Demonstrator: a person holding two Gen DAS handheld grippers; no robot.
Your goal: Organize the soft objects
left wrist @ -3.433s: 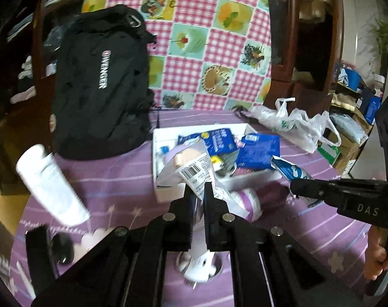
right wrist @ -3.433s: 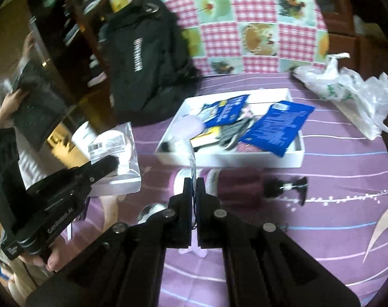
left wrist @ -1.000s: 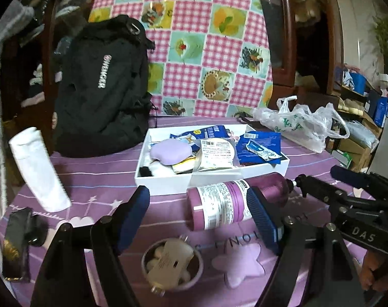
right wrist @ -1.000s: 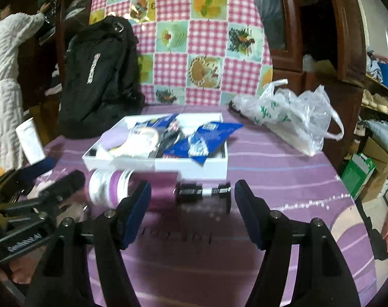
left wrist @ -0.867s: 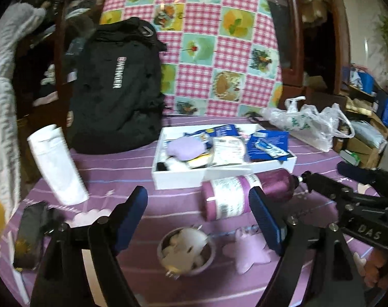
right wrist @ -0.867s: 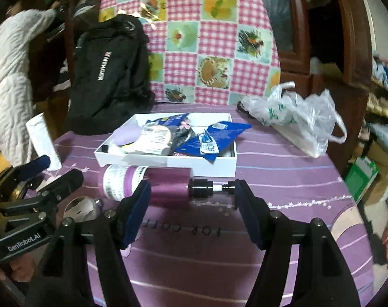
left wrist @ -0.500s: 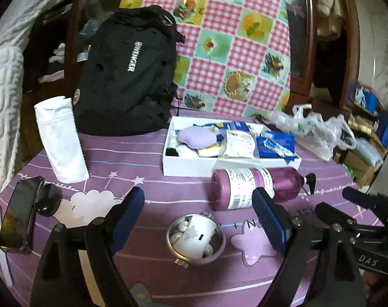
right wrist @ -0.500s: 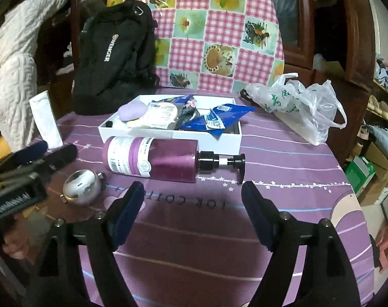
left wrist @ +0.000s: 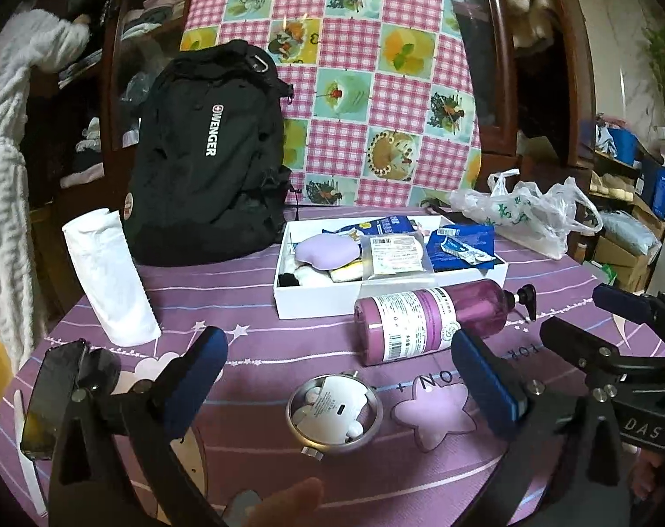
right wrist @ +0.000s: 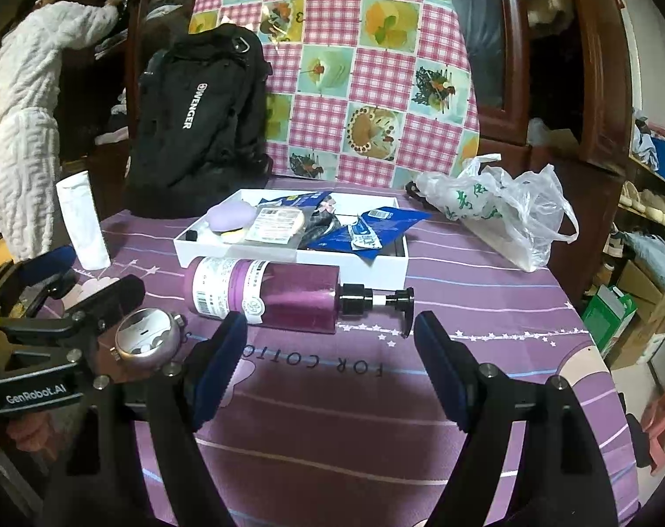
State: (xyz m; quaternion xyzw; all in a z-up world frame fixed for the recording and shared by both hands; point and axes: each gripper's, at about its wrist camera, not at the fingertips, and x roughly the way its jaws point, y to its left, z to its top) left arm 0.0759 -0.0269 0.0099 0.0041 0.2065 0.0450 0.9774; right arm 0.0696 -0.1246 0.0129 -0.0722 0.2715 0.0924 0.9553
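Both sets of fingers spread wide, holding nothing: left gripper (left wrist: pixel 341 377) over the metal tin (left wrist: pixel 334 413), right gripper (right wrist: pixel 330 351) just short of the purple pump bottle (right wrist: pixel 266 292).

Soft stuff sits mostly in the white box (left wrist: pixel 314 303): lilac puff (left wrist: pixel 328 251), crinkly blue pouches (left wrist: pixel 464 246), clear packet (left wrist: pixel 393 259).

Risks:
- bottle is a smooth hard cylinder on its side, just beside the box; a nudge likely rolls it
- pouches overhang the rim, slick film, could slide out
- tin is open, small bits inside, easily tipped
- plastic bag (right wrist: pixel 499 206) on the counter (right wrist: pixel 332 417) is floppy, may snag fingers
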